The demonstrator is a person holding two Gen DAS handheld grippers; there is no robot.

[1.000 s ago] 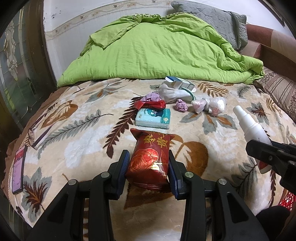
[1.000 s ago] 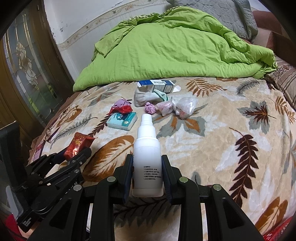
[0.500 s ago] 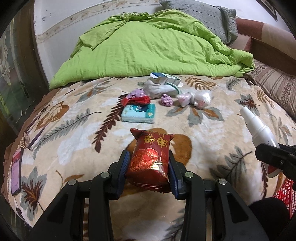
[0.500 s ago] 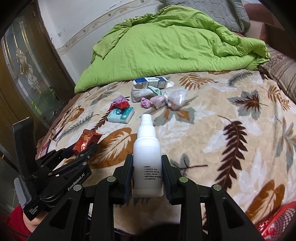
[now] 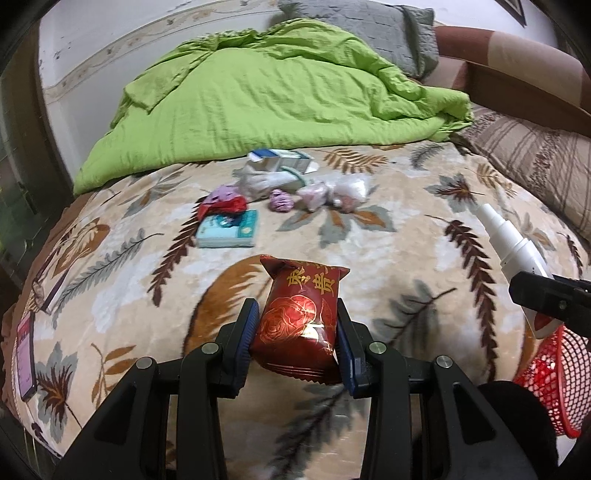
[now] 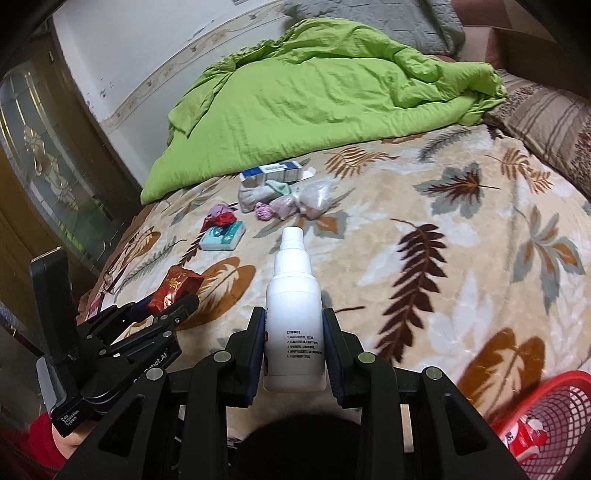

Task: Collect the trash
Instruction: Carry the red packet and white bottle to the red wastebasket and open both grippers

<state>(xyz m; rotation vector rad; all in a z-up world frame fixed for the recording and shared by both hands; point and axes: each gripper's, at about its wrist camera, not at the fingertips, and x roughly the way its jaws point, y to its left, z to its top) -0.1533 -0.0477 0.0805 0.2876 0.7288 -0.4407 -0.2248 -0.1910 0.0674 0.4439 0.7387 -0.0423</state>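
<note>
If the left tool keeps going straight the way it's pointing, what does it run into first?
Probably the leaf-print blanket just past the red snack packet that the left tool holds. Further along that line lies the teal tissue pack, slightly left. Depth is hard to judge through the fisheye.

A bedroom in a lived-in home.

A bed (image 6: 461,229) fills most of both frames, covered by a plush beige blanket (image 5: 388,236) printed with leaves. A rumpled green duvet (image 5: 266,107) is heaped across the upper centre, with a grey quilted pillow (image 5: 373,29) behind it and a striped one (image 5: 532,155) at the right edge. The pale wall (image 6: 147,44) (scuffed, with a patterned border strip) runs along the top, and a door with leaded glass (image 6: 48,173) stands at the left.
</note>
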